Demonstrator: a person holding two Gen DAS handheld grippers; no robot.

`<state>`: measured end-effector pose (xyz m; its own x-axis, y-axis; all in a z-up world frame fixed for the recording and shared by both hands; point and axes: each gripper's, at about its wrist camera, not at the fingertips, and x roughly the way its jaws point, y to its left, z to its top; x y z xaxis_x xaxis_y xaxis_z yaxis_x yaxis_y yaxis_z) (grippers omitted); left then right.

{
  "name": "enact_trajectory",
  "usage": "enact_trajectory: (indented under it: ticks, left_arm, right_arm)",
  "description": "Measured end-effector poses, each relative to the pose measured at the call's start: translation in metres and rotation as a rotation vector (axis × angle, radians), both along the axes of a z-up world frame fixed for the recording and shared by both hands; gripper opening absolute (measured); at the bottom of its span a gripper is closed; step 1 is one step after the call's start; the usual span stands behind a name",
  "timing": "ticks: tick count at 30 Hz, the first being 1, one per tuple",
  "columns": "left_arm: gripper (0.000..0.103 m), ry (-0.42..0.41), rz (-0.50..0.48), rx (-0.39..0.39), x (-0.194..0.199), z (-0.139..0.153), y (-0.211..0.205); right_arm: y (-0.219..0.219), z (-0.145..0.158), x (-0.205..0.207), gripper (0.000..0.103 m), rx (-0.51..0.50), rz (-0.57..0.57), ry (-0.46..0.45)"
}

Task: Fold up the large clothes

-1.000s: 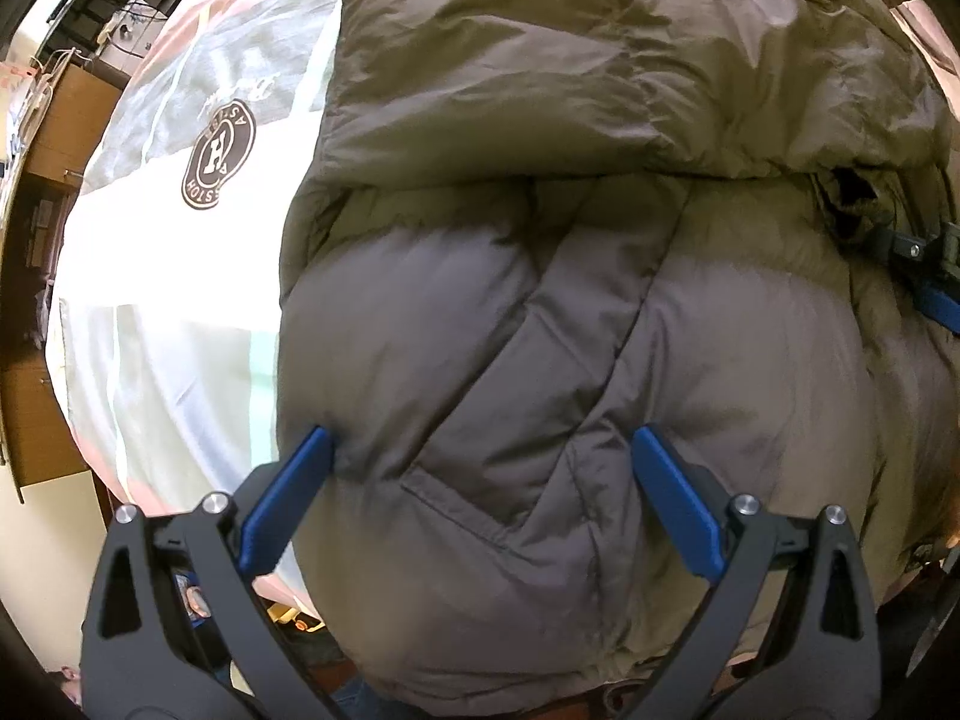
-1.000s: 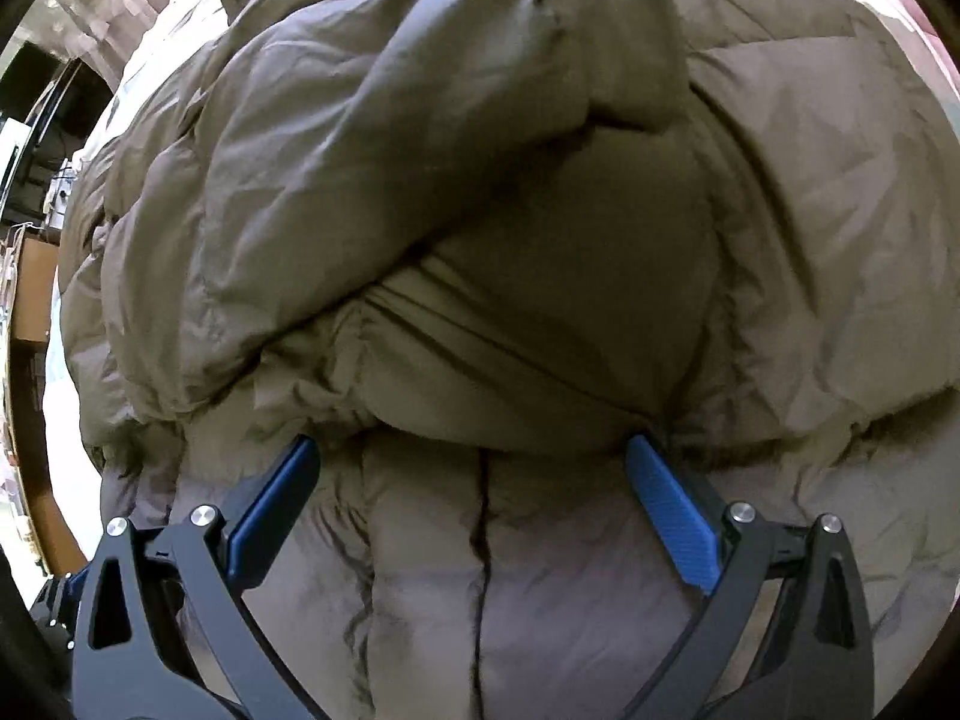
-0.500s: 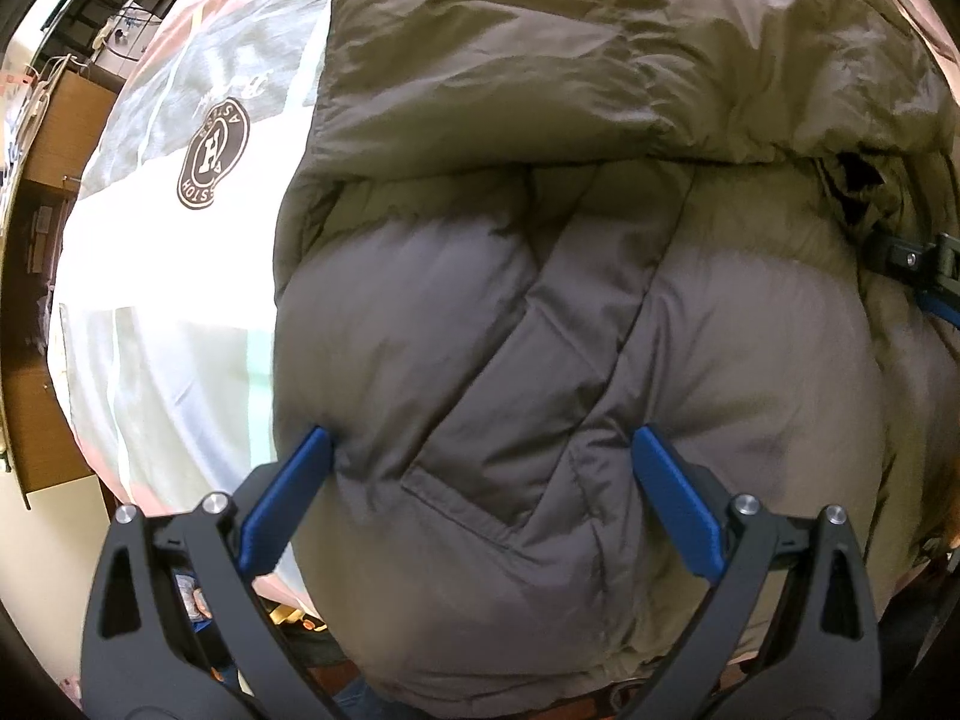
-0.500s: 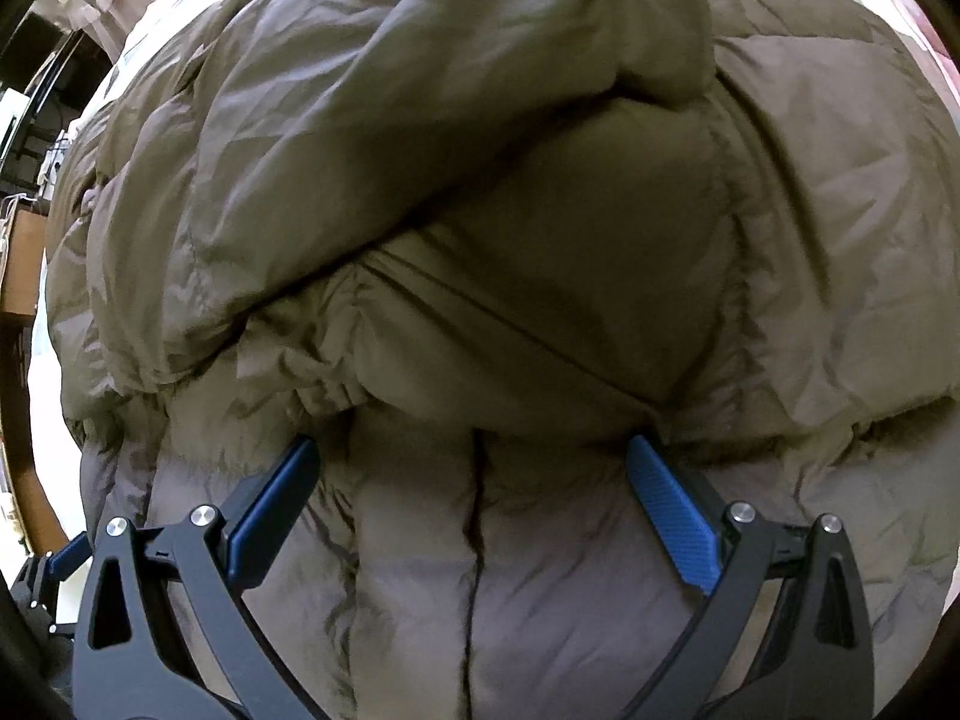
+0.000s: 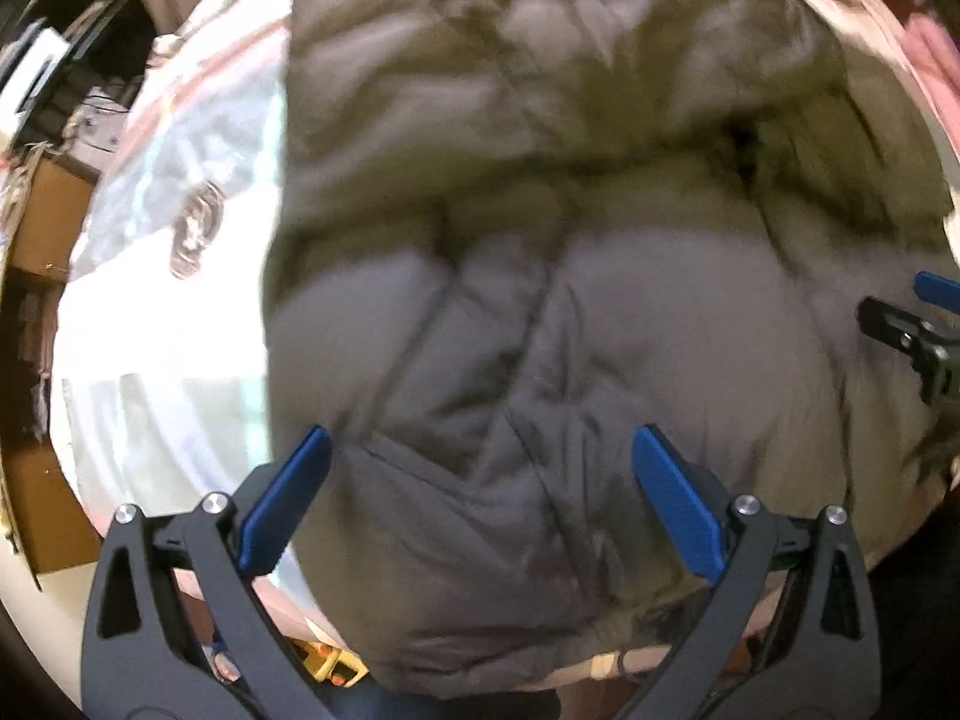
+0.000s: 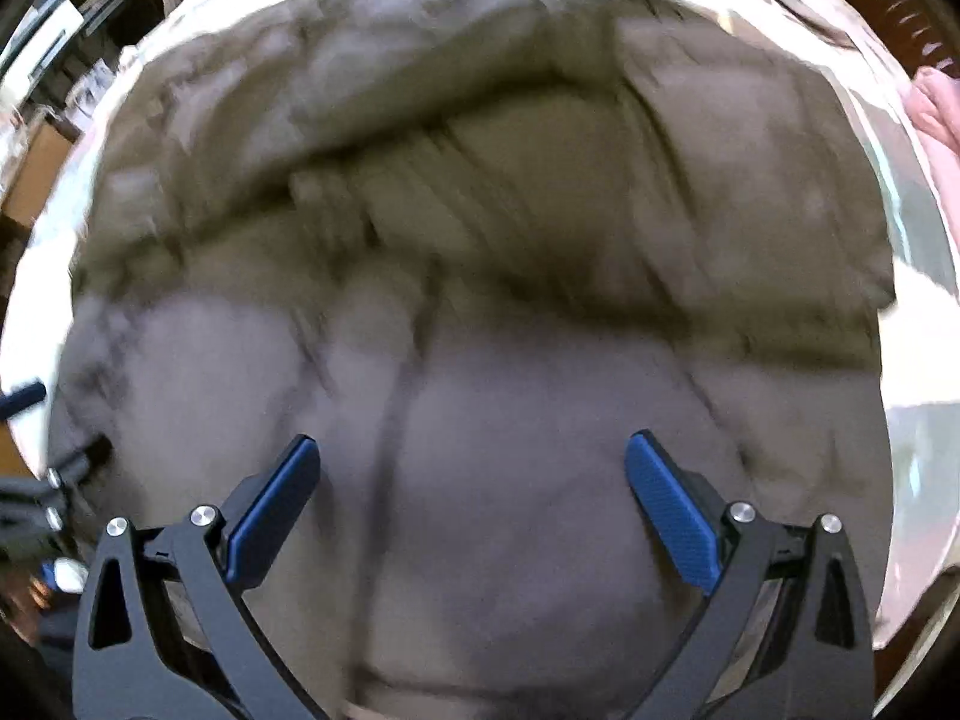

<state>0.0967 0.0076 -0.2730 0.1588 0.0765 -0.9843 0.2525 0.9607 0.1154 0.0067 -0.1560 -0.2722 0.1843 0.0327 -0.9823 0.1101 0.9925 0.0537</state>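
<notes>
A puffy brown down jacket (image 5: 540, 276) is seen spread over a pale sheet (image 5: 162, 324) w/ a round dark logo (image 5: 195, 231); the logo is printed just left of the jacket's edge in the left wrist view. Both views are smeared by motion blur, so fine detail on the jacket can't be made out. The left gripper (image 5: 480, 480) is held wide apart, nothing clamped betw. its blue pads (image 5: 285, 498), above the jacket's near hem; whether the pads touch the fabric can't be told. The right gripper (image 6: 471, 486) is likewise spread wide & empty, over the jacket's lower quilted panels, w/ a dark seam (image 6: 390, 414) seen running betw. its fingers. An upper part of the jacket is laid folded over the lower body, w/ a shadowed crease across the middle. In the left wrist view the right gripper is partly seen at the jacket's right edge; in the right wrist view part of the left gripper is seen at the jacket's left edge. Brown wooden furniture (image 5: 45, 228) is seen beyond the sheet, left of the jacket. Pink fabric (image 6: 936, 120) is seen to the jacket's upper right. Something yellow (image 5: 327, 663) is glimpsed below the jacket's near hem; what it is can't be told.
</notes>
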Motion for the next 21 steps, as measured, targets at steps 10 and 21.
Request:
enact_trajectory:
  ticks: [10, 21]
  left_arm:
    - [0.100, 0.094, -0.030, 0.087, -0.016, -0.032, -0.010]
    - [0.101, 0.184, -0.036, 0.089, -0.027, -0.058, -0.003]
  right_arm:
    - [0.004, -0.007, -0.021, 0.102, 0.098, 0.051, 0.099]
    - [-0.007, -0.052, -0.065, 0.102, -0.080, 0.132, 0.246]
